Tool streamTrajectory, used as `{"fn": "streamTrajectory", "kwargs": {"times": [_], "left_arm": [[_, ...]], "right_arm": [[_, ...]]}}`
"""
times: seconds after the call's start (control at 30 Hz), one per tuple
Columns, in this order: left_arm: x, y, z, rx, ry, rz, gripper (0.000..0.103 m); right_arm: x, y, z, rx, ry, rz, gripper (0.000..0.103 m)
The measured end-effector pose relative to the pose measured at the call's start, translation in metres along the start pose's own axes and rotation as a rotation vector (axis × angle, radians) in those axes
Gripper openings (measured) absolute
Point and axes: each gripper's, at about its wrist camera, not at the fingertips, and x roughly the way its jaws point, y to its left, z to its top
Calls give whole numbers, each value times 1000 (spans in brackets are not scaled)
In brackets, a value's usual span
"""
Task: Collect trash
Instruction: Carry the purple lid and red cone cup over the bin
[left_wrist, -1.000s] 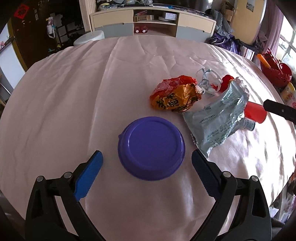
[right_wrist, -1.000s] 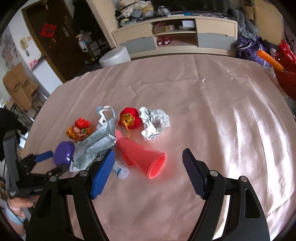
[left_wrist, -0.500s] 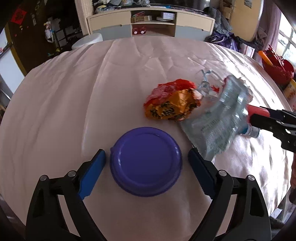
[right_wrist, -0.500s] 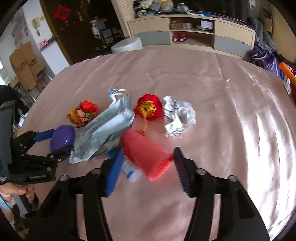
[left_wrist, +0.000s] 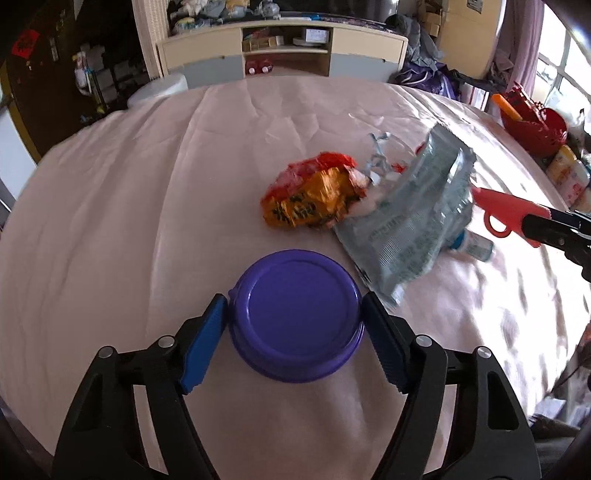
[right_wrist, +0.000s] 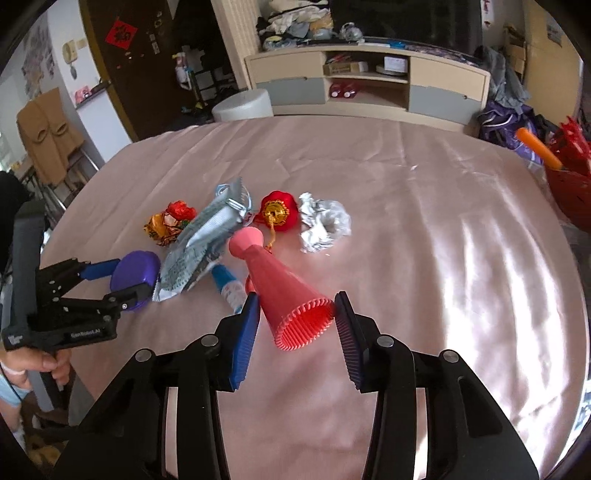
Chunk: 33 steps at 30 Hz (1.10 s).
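My left gripper (left_wrist: 293, 308) is shut on an upside-down purple bowl (left_wrist: 294, 317) on the pink tablecloth; it also shows in the right wrist view (right_wrist: 135, 275). My right gripper (right_wrist: 295, 314) is shut on the wide end of a red plastic cone-shaped horn (right_wrist: 284, 288), seen in the left wrist view too (left_wrist: 506, 212). A silver-green foil bag (left_wrist: 410, 229) rests against the horn. An orange-red crumpled wrapper (left_wrist: 314, 199) lies just behind the bowl.
A red lantern ornament (right_wrist: 279, 214), a crumpled foil ball (right_wrist: 323, 225) and a small blue-capped bottle (right_wrist: 229, 284) lie on the table (right_wrist: 443, 221). A red basket (right_wrist: 569, 184) stands off the right edge. A cabinet (right_wrist: 369, 85) stands beyond the table.
My left gripper moved forward and closed on the purple bowl. My right gripper moved in and closed on the red horn, lifting its wide end and pushing up the foil bag.
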Motion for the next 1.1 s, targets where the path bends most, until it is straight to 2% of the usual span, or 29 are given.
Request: {"fn": "streamTrajectory", "kwargs": {"times": [0.27, 0.73, 0.9, 1.1], "left_arm": [[-46, -2, -26, 12, -28, -3, 71], [-155, -48, -111, 47, -120, -128, 71], [-166, -64, -151, 43, -126, -144, 71], [-155, -75, -195, 39, -84, -138, 71]], "right_arm": [[-44, -2, -16, 21, -45, -24, 43], [-122, 41, -93, 12, -102, -65, 42], [-136, 57, -129, 18, -118, -88, 42], [-126, 68, -172, 48, -64, -86, 42]]}}
